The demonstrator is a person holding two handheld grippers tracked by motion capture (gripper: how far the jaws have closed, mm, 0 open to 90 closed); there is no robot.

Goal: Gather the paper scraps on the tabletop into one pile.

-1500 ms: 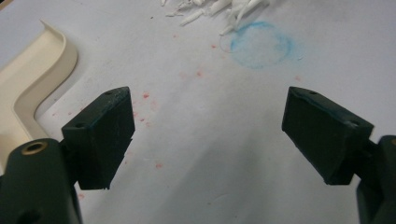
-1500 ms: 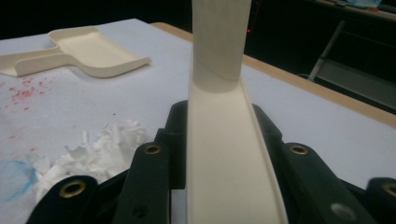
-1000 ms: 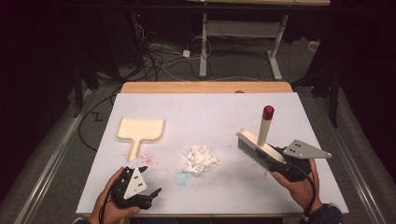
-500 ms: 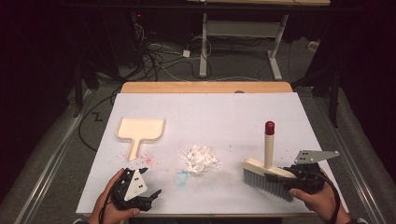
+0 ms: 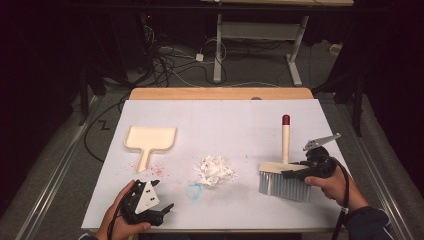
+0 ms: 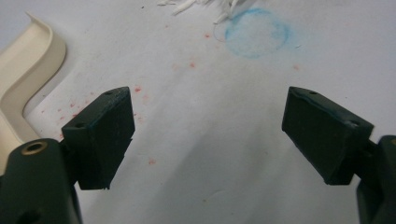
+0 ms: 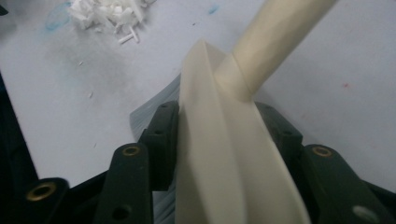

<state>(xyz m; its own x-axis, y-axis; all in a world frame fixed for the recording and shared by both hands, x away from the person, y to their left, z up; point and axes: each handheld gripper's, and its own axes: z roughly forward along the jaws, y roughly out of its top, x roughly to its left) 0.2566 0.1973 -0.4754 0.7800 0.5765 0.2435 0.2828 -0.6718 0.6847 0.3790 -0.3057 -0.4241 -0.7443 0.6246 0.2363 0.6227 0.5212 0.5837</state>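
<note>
— Position of items on the worktop [image 5: 220,112]?
— Dustpan [image 5: 150,140] at the left, pan toward the far edge, handle toward the person. Pile of scraps [image 5: 215,170] at the middle. Brush [image 5: 285,175] at the right, bristles on the surface, handle upright.
— Grippers?
— Left gripper [image 5: 162,210] at the near left edge, before the dustpan. Right gripper [image 5: 295,172] at the brush head, the head between its jaws.
— Behind the worktop?
— Cables [image 5: 170,60] on the floor.

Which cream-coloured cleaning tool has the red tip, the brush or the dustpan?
The brush at the table's right side. Its upright cream handle ends in a dark red tip, and it has grey bristles. The dustpan at the left is plain cream all over.
</note>
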